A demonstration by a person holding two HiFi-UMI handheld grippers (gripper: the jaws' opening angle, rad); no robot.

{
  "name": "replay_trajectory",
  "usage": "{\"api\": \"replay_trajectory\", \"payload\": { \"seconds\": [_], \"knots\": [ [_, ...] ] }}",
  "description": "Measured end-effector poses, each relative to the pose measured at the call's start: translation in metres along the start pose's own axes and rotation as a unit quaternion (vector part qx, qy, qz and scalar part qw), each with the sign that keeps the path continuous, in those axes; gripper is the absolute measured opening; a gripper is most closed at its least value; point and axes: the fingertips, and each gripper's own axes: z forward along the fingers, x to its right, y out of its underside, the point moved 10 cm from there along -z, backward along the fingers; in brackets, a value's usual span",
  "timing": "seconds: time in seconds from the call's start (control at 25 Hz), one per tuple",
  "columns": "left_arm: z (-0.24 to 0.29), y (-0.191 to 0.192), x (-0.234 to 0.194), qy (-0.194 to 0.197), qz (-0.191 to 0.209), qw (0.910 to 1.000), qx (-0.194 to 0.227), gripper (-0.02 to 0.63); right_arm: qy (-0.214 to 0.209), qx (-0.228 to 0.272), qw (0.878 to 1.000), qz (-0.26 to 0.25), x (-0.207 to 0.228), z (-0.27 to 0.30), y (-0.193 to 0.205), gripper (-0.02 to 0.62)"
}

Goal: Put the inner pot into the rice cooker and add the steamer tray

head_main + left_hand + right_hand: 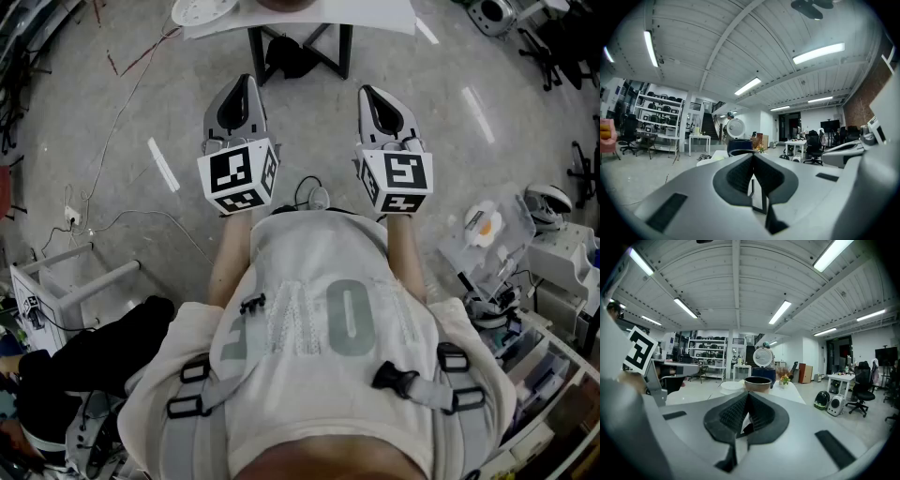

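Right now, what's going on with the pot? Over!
Left gripper and right gripper shut, empty. Pot on table, not in cooker; tray beside it. Nothing seen in the way. Over.

Bright, even light falls from ceiling strip lights (818, 53), which glint as streaks on the floor (164, 164). Both gripper views bulge fisheye-fashion, with black corners.

Table (375, 19) cut by top edge; rice cooker (765, 371) partly behind inner pot (757, 383).
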Motion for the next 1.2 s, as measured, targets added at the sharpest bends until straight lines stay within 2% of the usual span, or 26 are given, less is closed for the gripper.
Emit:
{"api": "replay_trajectory", "payload": {
  "seconds": [0.4,0.64,0.96,1.2],
  "knots": [
    [0.010,0.008,0.014,0.009,-0.013,0.9998,-0.007,0.020,-0.012,-0.007,1.000,0.007,0.011,0.001,0.008,0.007],
    [0.009,0.012,0.023,0.006,-0.011,0.9999,-0.008,0.020,-0.027,-0.013,0.999,-0.013,0.013,0.007,0.014,0.008],
    [0.006,0.018,0.006,-0.025,-0.040,0.9988,-0.015,0.020,-0.027,-0.017,0.999,-0.027,0.011,0.026,0.019,0.008],
    [0.050,0.012,-0.011,-0.019,-0.047,0.9987,0.003,0.020,-0.017,-0.008,0.999,-0.040,0.020,0.063,0.011,0.008]
  ]
}}
